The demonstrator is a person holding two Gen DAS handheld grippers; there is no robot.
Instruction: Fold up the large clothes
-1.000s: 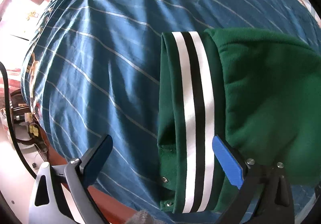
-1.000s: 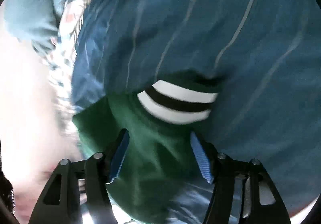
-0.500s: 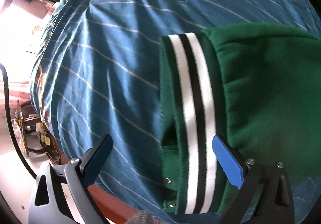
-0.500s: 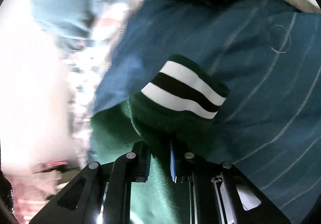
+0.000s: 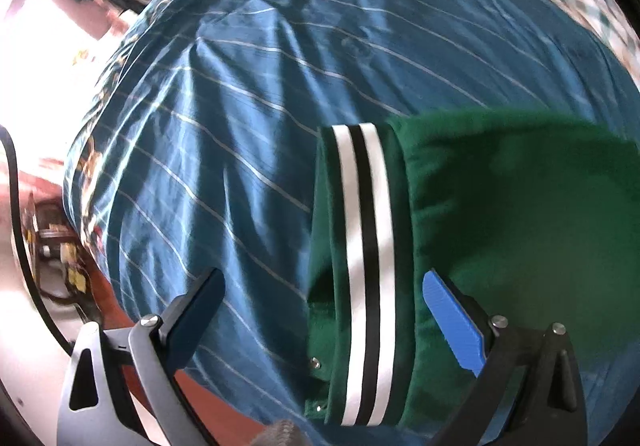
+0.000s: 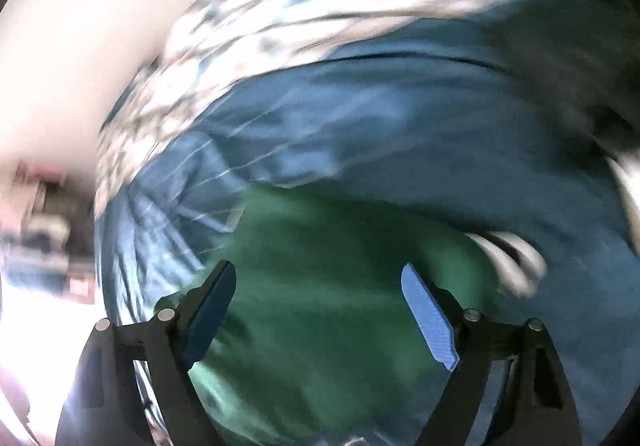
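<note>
The left tool [image 5: 320, 294] stands wide open, its two blue pads well apart and pressing on nothing. Below and between its jaws lies the striped hem [image 5: 366, 246] of a green garment [image 5: 520, 206], a band of white, black and white running lengthwise away from the camera; the left jaw hangs over bare bedspread, the right jaw over the green fleece just beside the hem. Small metal snaps [image 5: 315, 363] sit at the hem's near corner, on its left edge.

The right tool [image 6: 320, 306] is also spread wide and grips nothing; its jaws have just been opening, and only the green garment [image 6: 320, 286] shows beneath the gap, with no cloth pinched between the pads. This view is blurred. To the right of the garment's green body a striped cuff [image 6: 508, 258] rests on the bedspread, clear of the tool.

The garment lies on a blue bedspread with thin white stripes [image 5: 240, 126], near its lower right part in the left view. Past the bedspread's far edge a pale patterned cloth [image 6: 280, 26] shows. Left of the bed, a reddish floor [image 5: 116, 310] and a black cable [image 5: 16, 206] are visible.
</note>
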